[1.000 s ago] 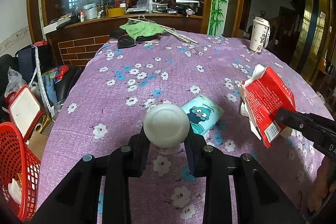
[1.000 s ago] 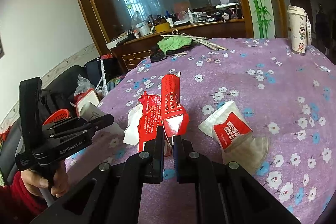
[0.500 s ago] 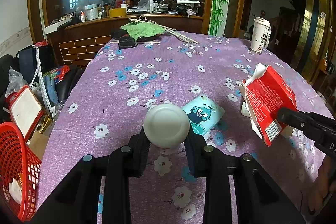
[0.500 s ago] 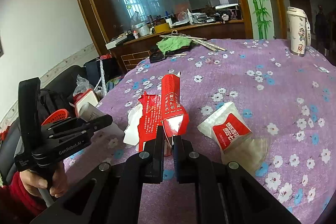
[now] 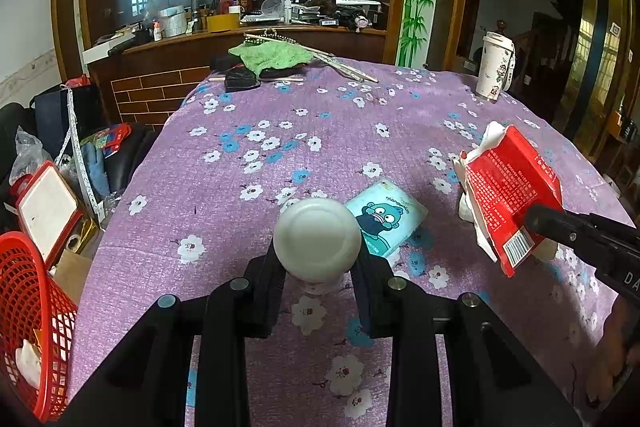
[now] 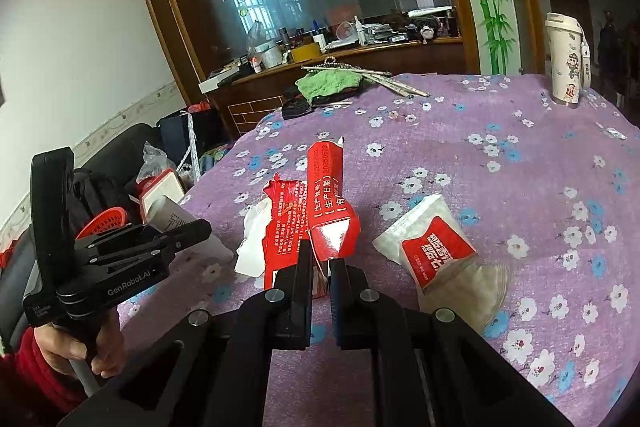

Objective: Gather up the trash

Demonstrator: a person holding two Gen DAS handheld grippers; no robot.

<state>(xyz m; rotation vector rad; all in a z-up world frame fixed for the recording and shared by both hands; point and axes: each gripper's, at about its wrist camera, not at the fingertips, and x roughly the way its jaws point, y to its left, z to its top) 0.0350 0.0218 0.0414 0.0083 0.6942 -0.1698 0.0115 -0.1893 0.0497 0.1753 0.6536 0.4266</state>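
My left gripper [image 5: 318, 263] is shut on a white plastic bottle [image 5: 317, 239], held above the purple flowered tablecloth [image 5: 280, 131]; the bottle also shows in the right wrist view [image 6: 176, 223]. My right gripper [image 6: 320, 267] is shut on a torn red carton [image 6: 326, 199], lifted off the table; it also shows in the left wrist view [image 5: 512, 195]. A red mesh basket [image 5: 28, 307] with some trash in it stands off the table's left edge.
On the table lie a teal tissue pack [image 5: 384, 219], a white and red wrapper [image 6: 436, 247], a crumpled white tissue [image 6: 250, 247], a green cloth [image 5: 272, 55] and a tall printed cup [image 5: 496, 67]. Bags and boxes crowd the floor at left [image 5: 48, 203].
Both grippers keep their hold. The view has shifted only slightly; the red carton sits a little higher and to the right in the left wrist view.
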